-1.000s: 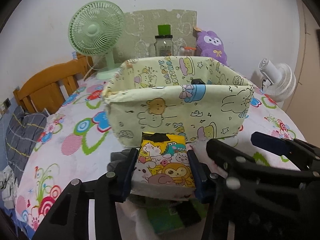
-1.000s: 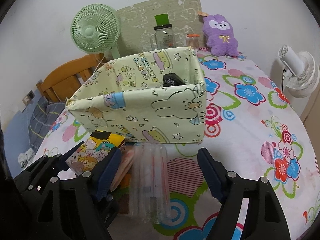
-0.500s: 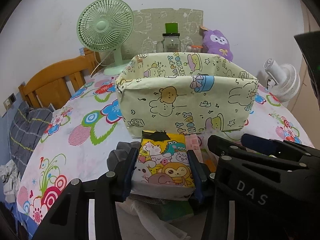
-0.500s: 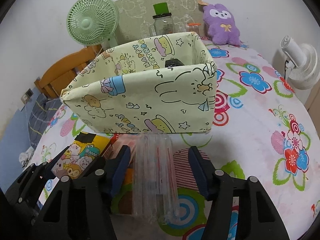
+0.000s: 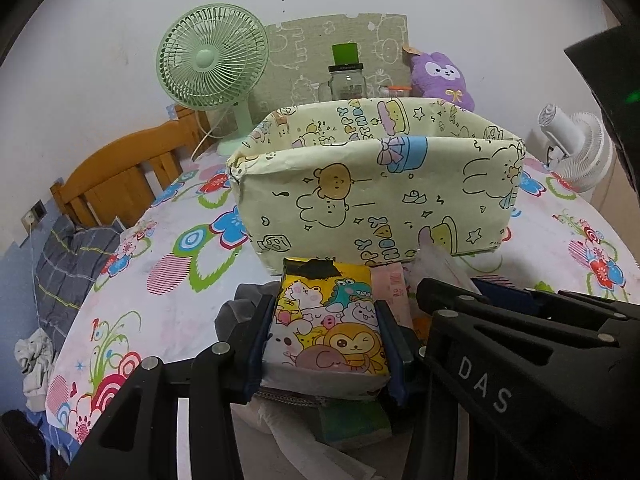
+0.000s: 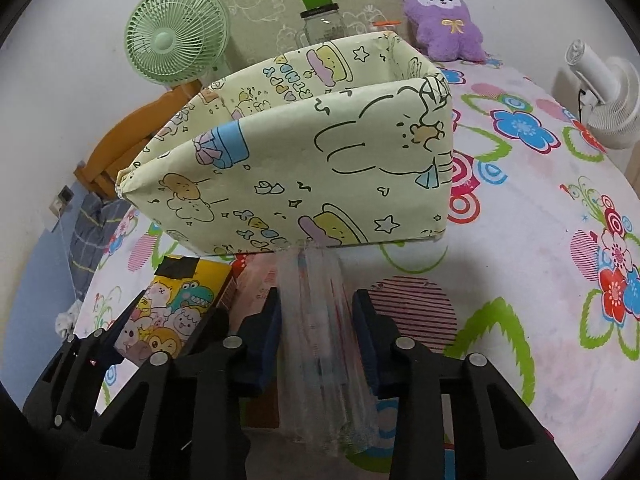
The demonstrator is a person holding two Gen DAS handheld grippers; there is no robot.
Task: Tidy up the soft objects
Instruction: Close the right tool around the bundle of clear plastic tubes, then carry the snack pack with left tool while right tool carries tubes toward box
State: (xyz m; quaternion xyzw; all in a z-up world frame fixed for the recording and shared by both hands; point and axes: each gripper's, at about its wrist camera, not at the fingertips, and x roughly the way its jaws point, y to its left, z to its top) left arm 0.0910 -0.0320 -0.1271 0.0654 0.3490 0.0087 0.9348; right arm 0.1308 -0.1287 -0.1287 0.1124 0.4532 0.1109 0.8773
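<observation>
A yellow tissue pack [image 5: 332, 320] printed with cartoon animals sits between the blue pads of my left gripper [image 5: 324, 303], which is shut on it just in front of the pale yellow fabric box [image 5: 380, 192]. To its right, my right gripper [image 6: 318, 297] has its jaws closing on a clear plastic packet [image 6: 320, 344], and both pads touch the packet's sides. The packet's far end reaches the foot of the box [image 6: 300, 168]. The right wrist view also has the tissue pack [image 6: 172, 312] at lower left.
A pink packet [image 5: 394, 292] and a green item [image 5: 352, 420] lie under the held things. Behind the box stand a green fan [image 5: 212, 60], a glass jar [image 5: 346, 80] and a purple plush [image 6: 440, 20]. A white fan [image 6: 604, 92] stands at right, a wooden chair [image 5: 116, 180] at left.
The right gripper's jaws have closed from wide apart onto the clear packet, and the gripper has come nearer the box. The left gripper has kept its hold on the tissue pack.
</observation>
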